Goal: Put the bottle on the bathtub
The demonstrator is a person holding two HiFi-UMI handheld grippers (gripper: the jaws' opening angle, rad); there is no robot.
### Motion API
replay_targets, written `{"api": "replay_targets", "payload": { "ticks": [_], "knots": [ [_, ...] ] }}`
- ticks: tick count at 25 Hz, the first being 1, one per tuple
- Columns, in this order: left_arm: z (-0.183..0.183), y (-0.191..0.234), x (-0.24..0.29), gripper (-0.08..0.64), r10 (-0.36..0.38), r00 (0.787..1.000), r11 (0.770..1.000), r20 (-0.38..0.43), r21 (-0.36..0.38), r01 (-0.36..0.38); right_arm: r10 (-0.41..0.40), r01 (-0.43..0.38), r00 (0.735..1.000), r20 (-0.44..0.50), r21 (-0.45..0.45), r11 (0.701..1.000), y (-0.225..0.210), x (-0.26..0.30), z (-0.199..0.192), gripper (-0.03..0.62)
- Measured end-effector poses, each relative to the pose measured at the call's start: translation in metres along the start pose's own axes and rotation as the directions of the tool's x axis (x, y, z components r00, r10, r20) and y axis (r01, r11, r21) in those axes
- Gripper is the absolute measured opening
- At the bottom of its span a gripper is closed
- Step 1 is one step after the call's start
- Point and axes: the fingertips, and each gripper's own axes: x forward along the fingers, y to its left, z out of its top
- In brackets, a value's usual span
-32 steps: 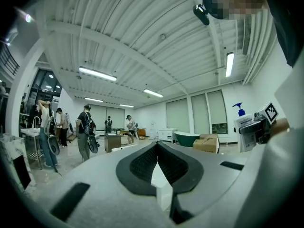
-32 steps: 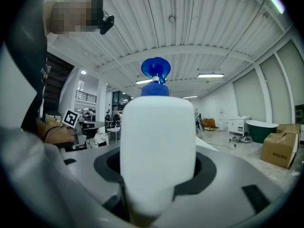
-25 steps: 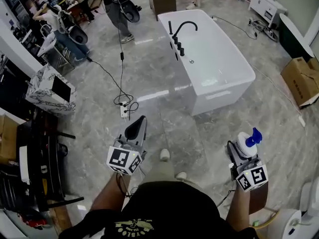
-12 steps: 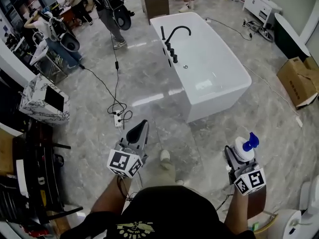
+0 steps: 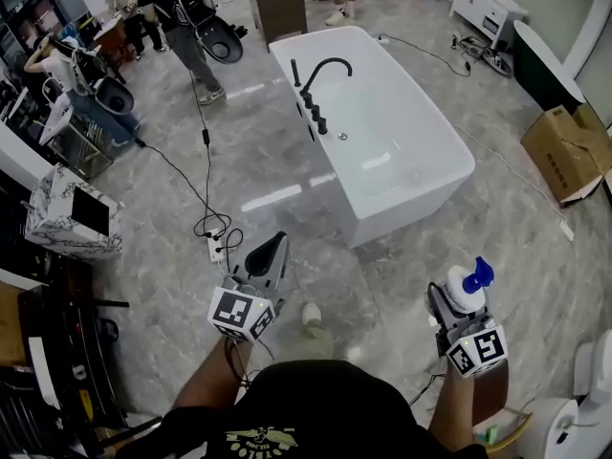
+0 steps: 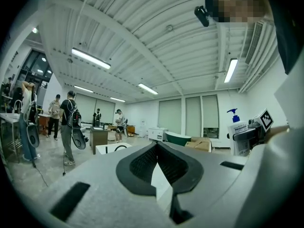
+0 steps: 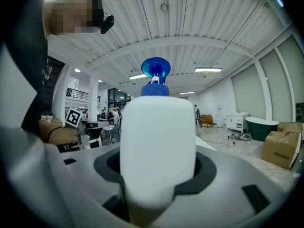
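Bottle [image 5: 463, 288], white with a blue pump, stands upright, clamped between the jaws of your right gripper [image 5: 449, 306], low at your right side. Your left gripper [image 5: 271, 253] is pressed closed with nothing in it. The white bathtub [image 5: 397, 208] sits well apart, ahead of you.

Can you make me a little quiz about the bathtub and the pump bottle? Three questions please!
1. True or false: the left gripper holds the white plastic pump bottle.
2. Which colour is the curved metal faucet on the white rectangular bathtub? A black, B gold, C red.
3. Fill in: the bottle's pump top is ____.
Key: 1 false, the right gripper holds it; 2 A; 3 blue.
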Motion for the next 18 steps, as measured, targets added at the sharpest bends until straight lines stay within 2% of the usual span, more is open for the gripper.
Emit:
{"api": "replay_targets", "payload": {
  "ticks": [7, 18],
  "knots": [
    [-0.002, 0.042, 0.039, 0.009, -0.021, 1.000, 1.000, -0.019, -0.014, 0.021, -0.007, 0.007, 1.000, -0.019, -0.031, 0.999, -0.004, 0.054, 0.015, 0.258],
    [0.010, 0.116, 0.093, 0.009, -0.055, 0.998, 0.997, 0.012, -0.045, 0.055, -0.034, 0.033, 0.999, -0.015, -0.051, 0.998, -0.003, 0.127, 0.041, 0.258]
  ]
}}
